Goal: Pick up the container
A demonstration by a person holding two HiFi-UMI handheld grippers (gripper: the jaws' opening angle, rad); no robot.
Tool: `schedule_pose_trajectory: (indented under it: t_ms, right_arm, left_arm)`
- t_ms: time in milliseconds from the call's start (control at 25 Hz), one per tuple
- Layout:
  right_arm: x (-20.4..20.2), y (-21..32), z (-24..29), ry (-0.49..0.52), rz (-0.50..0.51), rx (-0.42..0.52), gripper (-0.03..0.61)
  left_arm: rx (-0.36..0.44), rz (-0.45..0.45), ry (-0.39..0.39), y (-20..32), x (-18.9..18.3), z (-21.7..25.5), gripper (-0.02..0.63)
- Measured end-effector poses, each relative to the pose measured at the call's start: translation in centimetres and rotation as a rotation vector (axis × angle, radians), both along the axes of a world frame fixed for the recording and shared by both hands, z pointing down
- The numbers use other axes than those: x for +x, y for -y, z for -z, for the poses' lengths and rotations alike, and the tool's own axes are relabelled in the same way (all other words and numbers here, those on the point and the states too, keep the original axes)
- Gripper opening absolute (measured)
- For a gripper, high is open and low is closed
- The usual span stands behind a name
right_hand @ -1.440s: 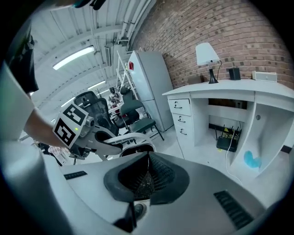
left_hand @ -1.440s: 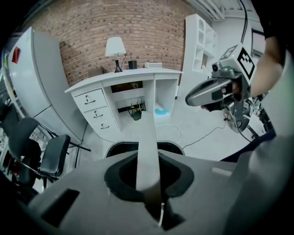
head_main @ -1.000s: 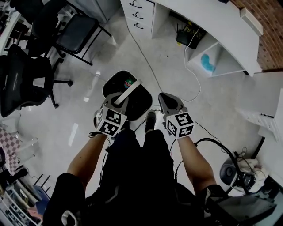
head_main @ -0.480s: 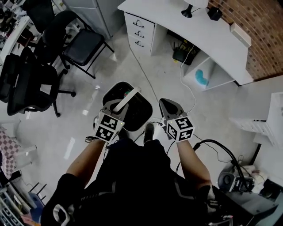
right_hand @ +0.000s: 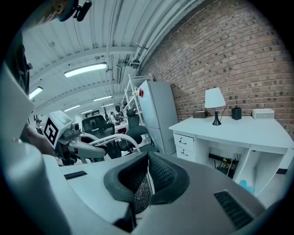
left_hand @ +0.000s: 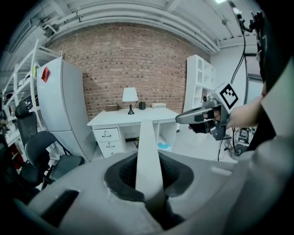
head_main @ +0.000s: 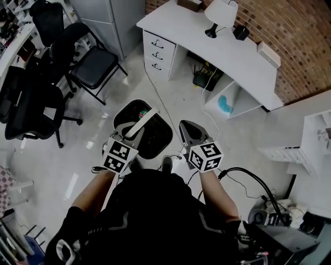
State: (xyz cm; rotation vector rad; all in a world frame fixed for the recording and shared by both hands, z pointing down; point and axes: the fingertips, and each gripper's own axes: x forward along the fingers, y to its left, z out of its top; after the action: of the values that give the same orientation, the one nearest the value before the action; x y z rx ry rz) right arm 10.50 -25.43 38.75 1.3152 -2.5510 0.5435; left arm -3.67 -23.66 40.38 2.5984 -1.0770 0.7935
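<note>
In the head view, the left gripper [head_main: 134, 129] has its jaws closed on the white handle [head_main: 146, 118] of the bin [head_main: 158, 138]. The handle rises from the bin's far rim and runs back into the jaws. The bin itself, dark inside, lies just ahead of and below those jaws, over the pale floor [head_main: 85, 137]; I cannot tell whether it is clear of the floor. The right gripper [head_main: 185, 126] is just beside the bin's right edge, apart from it, with nothing at its tips. A white desk [head_main: 227, 46] with a lamp [head_main: 217, 13] stands well beyond both grippers, and a black chair [head_main: 95, 64] is off to the left.

In the left gripper view, the left gripper [left_hand: 149, 183] shows its jaws nearly together, pinching the flat white handle [left_hand: 147, 137], which sticks up out of them. The right gripper [left_hand: 202, 115] is ahead and to the right. The desk [left_hand: 133, 118] and a brick wall [left_hand: 138, 64] are far beyond.

In the right gripper view, the right gripper [right_hand: 147, 181] has its pads pressed together with nothing between them. The left gripper [right_hand: 76, 146] is off to the left, with the handle [right_hand: 110, 139] curving out from it.
</note>
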Motion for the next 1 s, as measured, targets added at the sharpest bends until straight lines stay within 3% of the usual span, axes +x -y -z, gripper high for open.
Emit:
schedule_pose_trajectory:
  t_ms: [440,1000]
  right_arm:
    - [0.0,1.1,6.6,-0.012,-0.052,0.092,0.008]
    - [0.6,0.4,8.8,-0.005,-0.092,0.142,0.008]
  left_arm:
    - [0.028,0.062,-0.064,0.5,-1.6,4.2,0.049]
    - [0.028,0.117,-0.099,0.1,-2.9,5.8,0.049]
